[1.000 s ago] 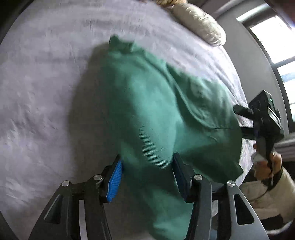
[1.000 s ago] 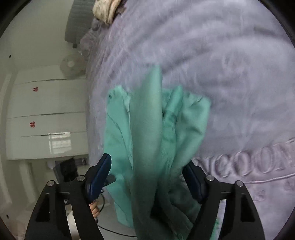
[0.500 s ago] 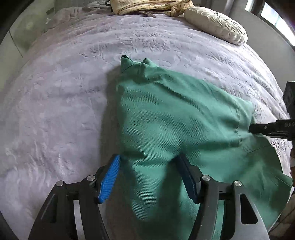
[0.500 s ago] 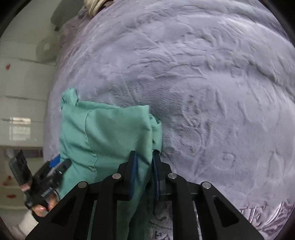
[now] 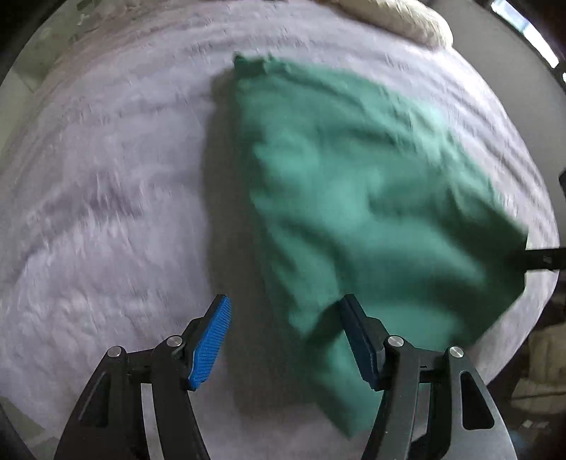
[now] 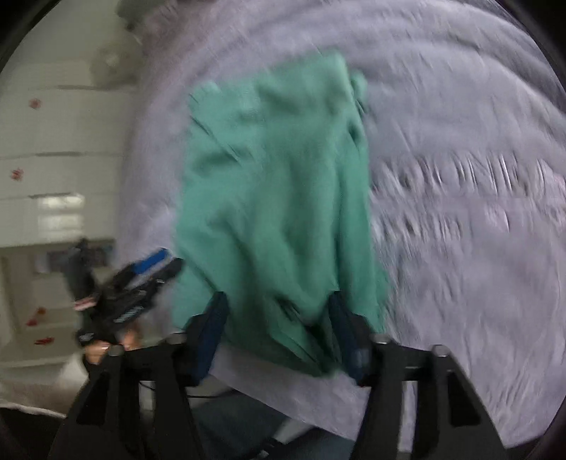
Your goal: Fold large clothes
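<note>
Right wrist view: right gripper (image 6: pixel 277 327) jaws are opening around the green garment (image 6: pixel 279 198), releasing the fold, while the left gripper (image 5: pixel 286 339) is standing apart, gripping nothing.

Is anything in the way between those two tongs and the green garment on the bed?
Nothing visible. The green garment lies on the grey bedspread; the left tongs stand open with its edge between the pads, and the right tongs are opening with cloth between them.

One green garment (image 5: pixel 357 198) lies on one grey bed (image 5: pixel 106 212). One cream pillow (image 5: pixel 399 17) sits at the bed's far edge. Two claws: left claw (image 5: pixel 283 339), right claw (image 6: pixel 276 336).
</note>
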`<action>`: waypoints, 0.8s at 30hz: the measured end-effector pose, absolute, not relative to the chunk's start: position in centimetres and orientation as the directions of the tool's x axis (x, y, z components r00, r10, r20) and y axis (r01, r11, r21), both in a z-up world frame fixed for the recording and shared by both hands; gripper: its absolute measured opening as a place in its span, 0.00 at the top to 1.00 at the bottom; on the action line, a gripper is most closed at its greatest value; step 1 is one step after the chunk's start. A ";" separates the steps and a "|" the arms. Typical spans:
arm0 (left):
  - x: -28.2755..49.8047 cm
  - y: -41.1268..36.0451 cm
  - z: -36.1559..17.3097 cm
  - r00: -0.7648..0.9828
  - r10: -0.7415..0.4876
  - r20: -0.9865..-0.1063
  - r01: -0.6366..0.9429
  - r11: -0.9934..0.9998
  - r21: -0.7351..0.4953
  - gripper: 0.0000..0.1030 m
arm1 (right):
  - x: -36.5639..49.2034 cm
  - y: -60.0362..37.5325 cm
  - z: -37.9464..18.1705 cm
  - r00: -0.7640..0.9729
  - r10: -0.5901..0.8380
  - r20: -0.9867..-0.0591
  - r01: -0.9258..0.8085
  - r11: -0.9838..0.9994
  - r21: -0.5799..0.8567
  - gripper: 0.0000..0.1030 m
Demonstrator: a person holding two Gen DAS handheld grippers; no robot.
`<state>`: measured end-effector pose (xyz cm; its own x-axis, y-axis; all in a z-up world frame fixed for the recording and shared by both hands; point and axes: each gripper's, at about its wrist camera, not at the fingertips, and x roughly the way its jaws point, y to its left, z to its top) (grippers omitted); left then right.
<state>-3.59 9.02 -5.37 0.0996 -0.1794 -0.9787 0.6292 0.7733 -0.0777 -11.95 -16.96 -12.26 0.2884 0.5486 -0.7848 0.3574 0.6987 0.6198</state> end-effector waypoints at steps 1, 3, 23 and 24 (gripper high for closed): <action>-4.3 9.3 -5.8 0.107 -0.171 -0.979 0.639 0.766 -0.064 0.36 | -12.6 -16.6 -13.2 0.247 0.513 -0.822 0.384 0.727 0.569 0.85; -5.3 9.6 -6.2 0.137 -0.164 -0.977 0.655 0.755 -0.034 0.34 | -13.6 -16.8 -14.5 0.234 0.479 -0.846 0.428 0.731 0.532 0.87; -4.6 10.7 -4.7 0.083 -0.093 -0.992 0.535 0.844 -0.034 0.34 | -17.9 -18.1 -11.8 0.235 0.285 -0.929 0.546 0.753 0.368 0.92; -4.6 10.7 -4.8 0.082 -0.092 -0.992 0.532 0.846 -0.034 0.34 | -18.0 -18.1 -10.8 0.271 0.282 -0.920 0.531 0.754 0.387 0.92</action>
<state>-4.60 10.68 -4.79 0.0825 -0.0920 -0.9923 0.5323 0.8459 -0.0342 -17.97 -18.07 -10.81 0.2713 0.2819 -0.9203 0.5309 0.7537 0.3874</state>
